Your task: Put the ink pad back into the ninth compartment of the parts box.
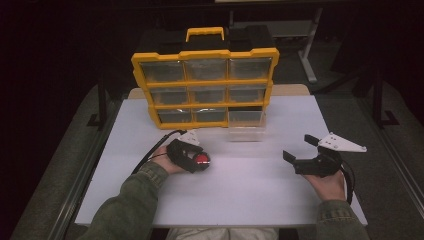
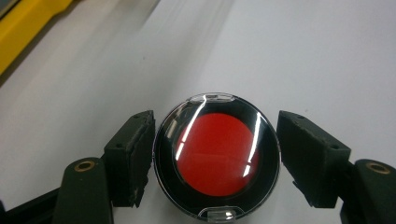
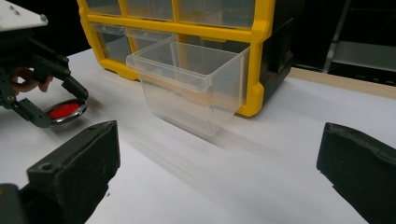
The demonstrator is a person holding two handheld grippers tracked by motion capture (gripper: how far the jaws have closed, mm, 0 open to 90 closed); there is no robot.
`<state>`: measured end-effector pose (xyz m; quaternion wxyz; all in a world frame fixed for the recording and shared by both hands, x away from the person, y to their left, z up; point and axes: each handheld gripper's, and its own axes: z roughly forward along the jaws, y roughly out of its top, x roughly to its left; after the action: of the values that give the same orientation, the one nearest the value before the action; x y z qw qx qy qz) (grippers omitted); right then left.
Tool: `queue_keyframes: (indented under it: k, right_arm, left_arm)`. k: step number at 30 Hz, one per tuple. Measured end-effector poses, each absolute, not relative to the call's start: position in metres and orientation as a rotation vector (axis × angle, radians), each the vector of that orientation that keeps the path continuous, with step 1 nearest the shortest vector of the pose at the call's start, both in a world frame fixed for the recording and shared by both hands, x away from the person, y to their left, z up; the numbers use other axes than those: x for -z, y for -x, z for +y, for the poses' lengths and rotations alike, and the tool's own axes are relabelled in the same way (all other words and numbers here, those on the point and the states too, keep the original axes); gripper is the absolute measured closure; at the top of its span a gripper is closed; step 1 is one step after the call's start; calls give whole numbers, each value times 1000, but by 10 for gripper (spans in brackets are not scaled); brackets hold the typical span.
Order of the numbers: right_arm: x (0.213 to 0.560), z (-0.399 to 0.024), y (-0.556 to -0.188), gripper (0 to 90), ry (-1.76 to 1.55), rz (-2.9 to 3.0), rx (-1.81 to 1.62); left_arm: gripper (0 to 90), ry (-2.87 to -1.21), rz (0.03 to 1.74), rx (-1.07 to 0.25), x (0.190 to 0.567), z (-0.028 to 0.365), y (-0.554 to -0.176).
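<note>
Gripping a red-centred round case (image 2: 217, 156) bearing no legible label, left tongs (image 2: 215, 158); right tongs (image 3: 219, 177) wide.

No text, label, brand, number or sign can be read anywhere in the three views: not on the yellow organizer (image 1: 205, 54), nor on the round red case (image 2: 217, 156).

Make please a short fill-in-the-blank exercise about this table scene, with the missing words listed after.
1. The left gripper is shut on a round case whose centre is ____.
2. The frame of the drawer cabinet is ____.
3. The clear drawer pulled out of the cabinet is ____ inside.
4. The jaws of the right gripper stand ____.

Missing words: red; yellow; empty; open
</note>
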<state>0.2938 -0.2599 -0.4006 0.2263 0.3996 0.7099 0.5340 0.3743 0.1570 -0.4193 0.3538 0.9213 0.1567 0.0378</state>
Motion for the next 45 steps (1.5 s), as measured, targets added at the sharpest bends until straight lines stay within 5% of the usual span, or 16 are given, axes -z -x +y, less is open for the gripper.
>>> queue_keyframes:
  k: [45]
  right_arm:
    - [400,-262,-293,0,-1107,1953,-1466]
  left_arm:
    - [300,-2341,389,-64,352,145,-403]
